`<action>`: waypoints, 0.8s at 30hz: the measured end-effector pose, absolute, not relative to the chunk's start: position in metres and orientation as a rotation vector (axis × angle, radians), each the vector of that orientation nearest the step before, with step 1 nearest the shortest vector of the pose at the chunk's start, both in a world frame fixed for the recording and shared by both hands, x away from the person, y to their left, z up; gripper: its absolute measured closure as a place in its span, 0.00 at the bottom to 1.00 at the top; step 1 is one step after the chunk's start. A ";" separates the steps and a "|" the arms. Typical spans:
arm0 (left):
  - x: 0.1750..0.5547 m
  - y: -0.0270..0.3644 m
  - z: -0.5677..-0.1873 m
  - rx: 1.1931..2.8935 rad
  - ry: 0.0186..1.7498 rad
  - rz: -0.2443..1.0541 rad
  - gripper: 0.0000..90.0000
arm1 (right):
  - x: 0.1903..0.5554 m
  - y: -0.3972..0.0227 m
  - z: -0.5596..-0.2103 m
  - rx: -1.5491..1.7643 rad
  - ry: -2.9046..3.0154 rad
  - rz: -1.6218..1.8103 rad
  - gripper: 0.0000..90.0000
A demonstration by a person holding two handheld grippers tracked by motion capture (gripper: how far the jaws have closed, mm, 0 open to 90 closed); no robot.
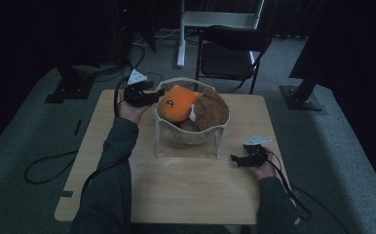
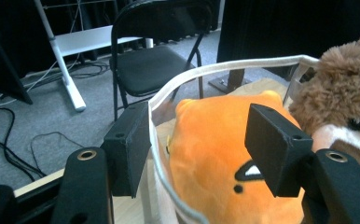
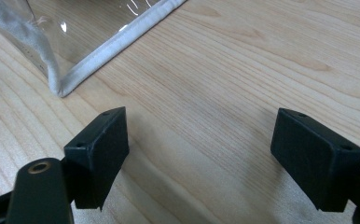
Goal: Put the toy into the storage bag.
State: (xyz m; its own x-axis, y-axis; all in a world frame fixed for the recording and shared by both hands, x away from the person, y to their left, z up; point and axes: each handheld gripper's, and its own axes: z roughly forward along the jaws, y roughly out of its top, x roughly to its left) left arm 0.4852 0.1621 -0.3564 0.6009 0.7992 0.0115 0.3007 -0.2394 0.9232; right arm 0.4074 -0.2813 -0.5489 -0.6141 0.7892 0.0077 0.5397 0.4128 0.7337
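A clear bag with white trim (image 1: 188, 146) stands mid-table and holds an orange plush (image 1: 176, 103) and a brown plush (image 1: 210, 112). My left gripper (image 1: 156, 95) is at the bag's far left rim. In the left gripper view its jaws (image 2: 201, 140) stand apart. The bag's rim (image 2: 225, 67) and the orange plush (image 2: 211, 154) lie between them, and the pads do not press on either. The brown plush (image 2: 350, 93) is at the right. My right gripper (image 1: 235, 158) rests low on the table right of the bag, open (image 3: 199, 154) over bare wood, with the bag's corner (image 3: 61, 86) ahead of it.
The wooden table (image 1: 186, 190) has free surface in front of the bag. A black folding chair (image 1: 230, 51) stands beyond the far edge, beside a white desk frame (image 1: 181, 34). Cables (image 1: 45, 168) lie on the grey floor at the left.
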 end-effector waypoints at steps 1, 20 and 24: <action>0.484 0.163 -0.357 1.810 0.894 0.613 0.45 | 0.407 -0.281 -0.549 1.146 2.334 1.025 0.20; 0.456 0.197 -0.382 1.740 0.961 0.619 0.45 | 0.407 -0.281 -0.549 1.147 2.333 1.024 0.20; 0.447 0.203 -0.390 1.724 0.972 0.623 0.45 | 0.407 -0.281 -0.549 1.147 2.333 1.024 0.20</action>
State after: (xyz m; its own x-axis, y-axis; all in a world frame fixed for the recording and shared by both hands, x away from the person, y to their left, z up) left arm 0.4469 0.2030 -0.3900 0.5410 0.8401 -0.0403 0.3143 -0.1575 0.9362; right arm 0.4073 -0.2813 -0.5489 -0.6131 0.7900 0.0076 0.5403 0.4122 0.7336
